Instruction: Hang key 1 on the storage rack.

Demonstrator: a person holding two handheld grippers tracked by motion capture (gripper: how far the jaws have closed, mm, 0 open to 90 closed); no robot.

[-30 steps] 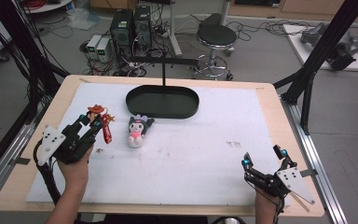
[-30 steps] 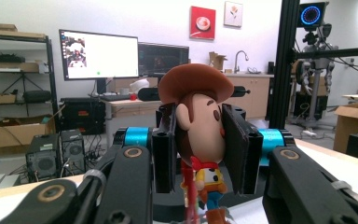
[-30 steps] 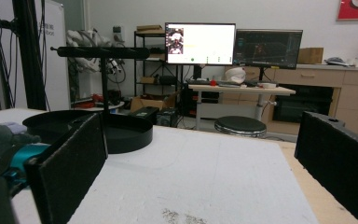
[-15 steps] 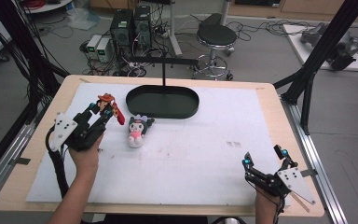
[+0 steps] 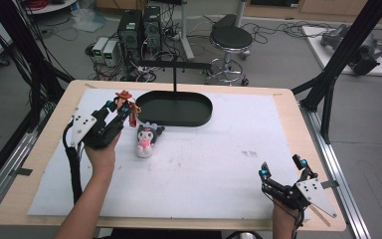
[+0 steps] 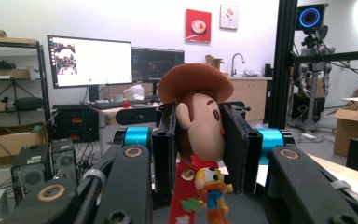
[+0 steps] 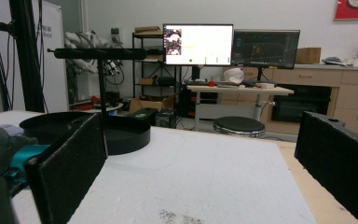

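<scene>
In the left gripper view the two black jaws of the left gripper (image 6: 199, 140) are clamping the head of a small cowboy figurine with a wide brown hat, red body and a little orange-and-blue charm at its front (image 6: 198, 128); the pads are pressing on either side of its face. In the high view this gripper (image 5: 121, 107) is sitting at the upper left of the frame, and the figurine (image 5: 127, 103) is being held clear of the white table covering (image 5: 204, 164).

Against the earlier high views, the hand is carrying the figurine up the frame and to the right, from the left edge of the covering towards the black oval tray with its T-shaped hanging stand (image 5: 179, 107). The figurine is now lying just beside the tray's left rim, so the carry is probably nearing its end; whether it is meant for the tray or the crossbar is hard to judge from here.

The figurine is looking glossy and hard, like moulded plastic, tilting with its hat towards the top of the frame.

A soft grey-and-pink plush toy (image 5: 145, 139) is lying on the covering just below the gripper. The right gripper (image 5: 284, 171), at the lower right, is resting with its jaws wide apart and nothing between them, unmoved since the earlier frames.
</scene>
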